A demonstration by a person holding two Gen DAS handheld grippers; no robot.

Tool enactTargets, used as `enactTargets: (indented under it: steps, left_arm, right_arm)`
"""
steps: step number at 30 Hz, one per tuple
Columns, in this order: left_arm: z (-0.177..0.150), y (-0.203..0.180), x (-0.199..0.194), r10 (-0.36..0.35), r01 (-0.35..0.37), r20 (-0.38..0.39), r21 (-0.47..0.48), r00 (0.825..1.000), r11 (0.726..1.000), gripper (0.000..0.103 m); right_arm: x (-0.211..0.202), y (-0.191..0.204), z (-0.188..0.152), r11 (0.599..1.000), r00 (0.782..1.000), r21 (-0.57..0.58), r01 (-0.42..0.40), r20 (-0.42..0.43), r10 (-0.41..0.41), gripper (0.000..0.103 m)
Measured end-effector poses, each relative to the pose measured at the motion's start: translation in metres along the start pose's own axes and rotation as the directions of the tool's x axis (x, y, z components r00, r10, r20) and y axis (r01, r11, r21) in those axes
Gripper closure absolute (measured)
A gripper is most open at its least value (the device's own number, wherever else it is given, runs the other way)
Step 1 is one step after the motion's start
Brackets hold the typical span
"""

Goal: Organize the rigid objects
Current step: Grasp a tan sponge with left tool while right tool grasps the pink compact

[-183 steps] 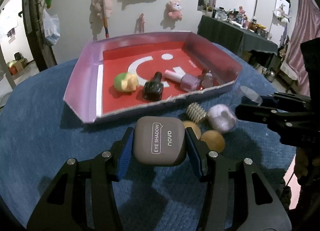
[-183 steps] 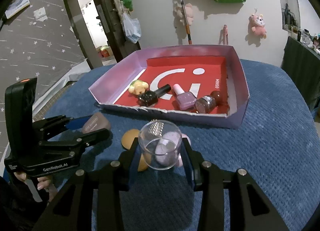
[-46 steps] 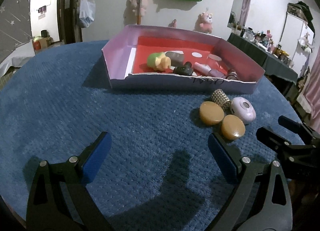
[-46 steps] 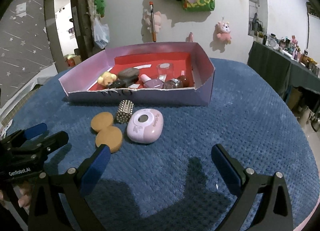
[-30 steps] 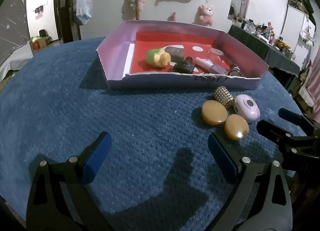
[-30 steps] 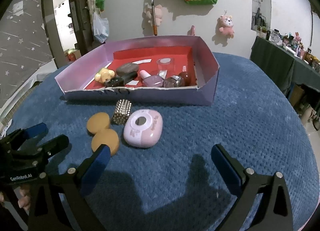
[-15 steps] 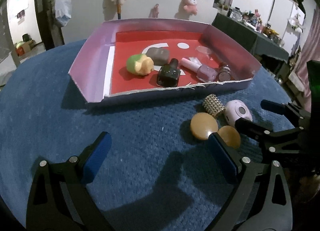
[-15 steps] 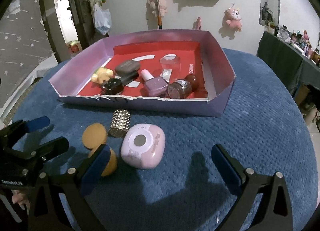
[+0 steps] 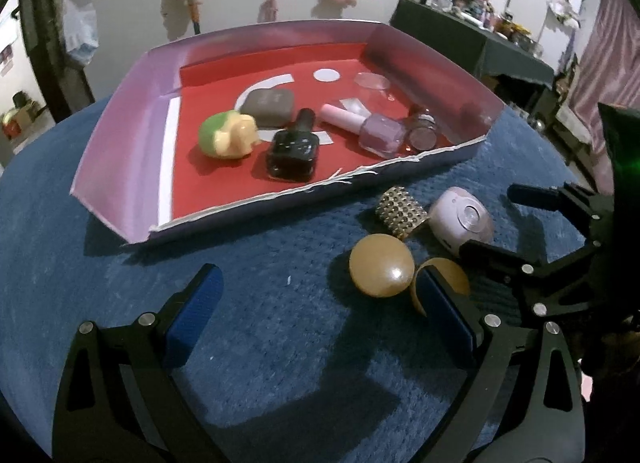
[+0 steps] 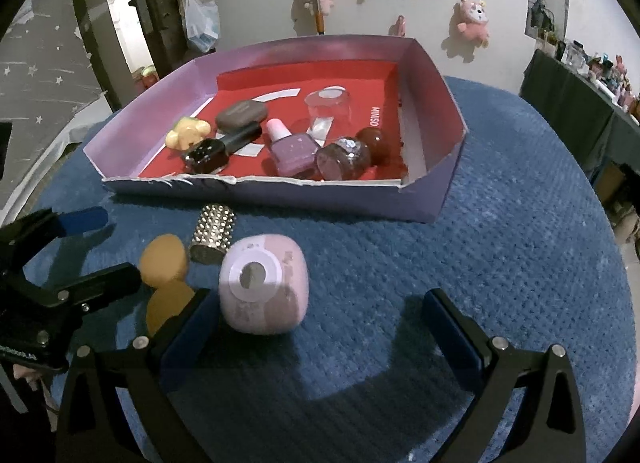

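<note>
A purple tray with a red floor (image 9: 120,167) (image 10: 440,199) holds a brown eye-shadow case (image 9: 267,101), a green-yellow toy (image 9: 227,135), a black polish bottle (image 9: 294,149), a lilac polish bottle (image 9: 376,130), a glittery bottle (image 10: 344,157) and a clear cup (image 10: 329,102). On the blue cloth before it lie two tan round pieces (image 9: 381,271) (image 10: 163,257), a studded cylinder (image 9: 402,211) (image 10: 212,233) and a lilac compact (image 9: 462,221) (image 10: 264,289). My left gripper (image 9: 316,303) is open just before the tan pieces. My right gripper (image 10: 316,323) is open, close around the compact.
The blue cloth (image 10: 520,223) covers a round table whose edge drops off at the right. A dark side table with clutter (image 9: 472,39) stands behind. Toys hang on the wall (image 10: 474,19). Each gripper shows in the other's view (image 9: 560,247) (image 10: 60,263).
Both grippers have moved forward and down toward the loose items. The compact now lies between my right fingers, and the tan pieces sit near my left fingertips. Both stay open.
</note>
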State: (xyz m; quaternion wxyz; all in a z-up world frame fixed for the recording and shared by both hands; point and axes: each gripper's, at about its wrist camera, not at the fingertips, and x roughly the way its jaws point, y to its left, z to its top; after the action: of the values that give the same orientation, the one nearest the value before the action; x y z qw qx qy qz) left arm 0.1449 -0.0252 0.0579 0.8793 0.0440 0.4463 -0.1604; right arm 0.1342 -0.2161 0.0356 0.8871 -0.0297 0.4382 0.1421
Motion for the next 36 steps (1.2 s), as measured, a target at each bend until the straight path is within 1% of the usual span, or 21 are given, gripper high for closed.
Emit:
enactTargets:
  steps: [4,6,9,12,15,20,23,25,30,36]
  left_arm:
    - [0.002,-0.002,0.008,0.015,-0.014,-0.021,0.023,1.000,1.000,0.005]
    - [0.003,-0.001,0.008,0.015,-0.014,-0.015,0.026,1.000,1.000,0.005]
    - [0.003,0.001,0.009,-0.027,0.027,-0.026,0.014,0.999,1.000,0.005]
    - [0.005,-0.001,0.012,-0.041,0.041,-0.025,0.026,0.999,0.999,0.004]
    - [0.008,-0.001,0.014,-0.022,0.022,-0.019,0.047,1.000,0.999,0.004]
    - [0.010,0.001,0.016,-0.018,0.018,-0.010,0.071,1.000,0.997,0.003]
    - [0.010,0.003,0.010,0.033,-0.035,0.026,0.101,0.999,0.994,0.003]
    - [0.009,0.009,0.007,0.059,-0.062,0.034,0.107,0.998,0.992,0.003]
    - [0.008,0.020,0.006,0.072,-0.073,0.016,0.090,0.997,0.993,0.003]
    - [0.001,0.011,0.002,0.036,-0.038,0.016,0.181,0.999,0.983,0.003]
  right_arm:
    - [-0.001,0.001,-0.002,1.000,1.000,-0.025,0.011,0.000,-0.011,0.000]
    - [-0.001,0.001,-0.005,1.000,1.000,-0.030,0.010,-0.004,-0.010,0.000]
    - [0.000,-0.002,-0.006,1.000,1.000,-0.018,-0.007,-0.013,0.007,0.000]
    - [0.000,-0.006,-0.005,1.000,1.000,-0.002,-0.026,-0.010,0.026,0.000]
    - [0.000,-0.007,-0.005,0.999,0.999,0.005,-0.033,-0.009,0.033,0.000]
    - [-0.001,-0.008,-0.006,0.999,0.999,0.004,-0.037,-0.009,0.037,0.000]
    - [-0.001,-0.008,-0.006,0.999,0.999,0.009,-0.041,-0.008,0.041,0.000]
    - [-0.002,-0.008,-0.006,0.999,0.999,0.007,-0.041,-0.008,0.041,0.000]
    - [-0.002,-0.009,-0.006,0.999,0.999,0.012,-0.046,-0.006,0.046,0.000]
    - [-0.005,-0.011,-0.006,0.998,0.998,0.022,-0.062,-0.003,0.062,0.000]
